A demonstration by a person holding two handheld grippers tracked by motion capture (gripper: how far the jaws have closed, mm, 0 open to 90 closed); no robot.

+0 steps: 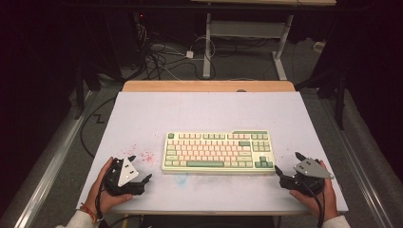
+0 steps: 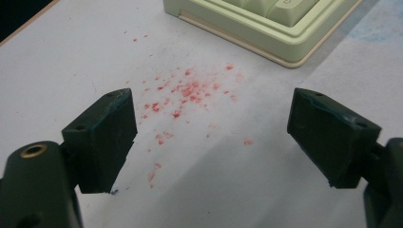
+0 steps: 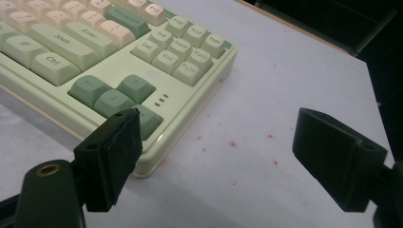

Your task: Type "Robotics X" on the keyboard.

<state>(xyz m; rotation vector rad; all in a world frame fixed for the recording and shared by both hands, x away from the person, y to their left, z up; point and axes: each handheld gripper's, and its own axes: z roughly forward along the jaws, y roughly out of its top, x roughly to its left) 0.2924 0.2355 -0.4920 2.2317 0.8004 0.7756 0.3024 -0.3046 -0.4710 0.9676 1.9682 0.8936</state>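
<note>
Your pale green plastic keyboard (image 1: 218, 151) lies flat near the middle of the white table (image 1: 142, 114), long side parallel to the near edge. Its keys are cream, pink and darker green, with green arrow keys at its right end. Your left gripper (image 1: 140, 168) sits by the near left corner, jaws spread wide and holding nothing, above a scatter of red specks (image 2: 185, 92). Your right gripper (image 1: 287, 164) rests just beside the keyboard's right end, jaws wide apart and empty.

A pale green keyboard (image 1: 218, 151) with pink keys lies flat, mid-table.
</note>
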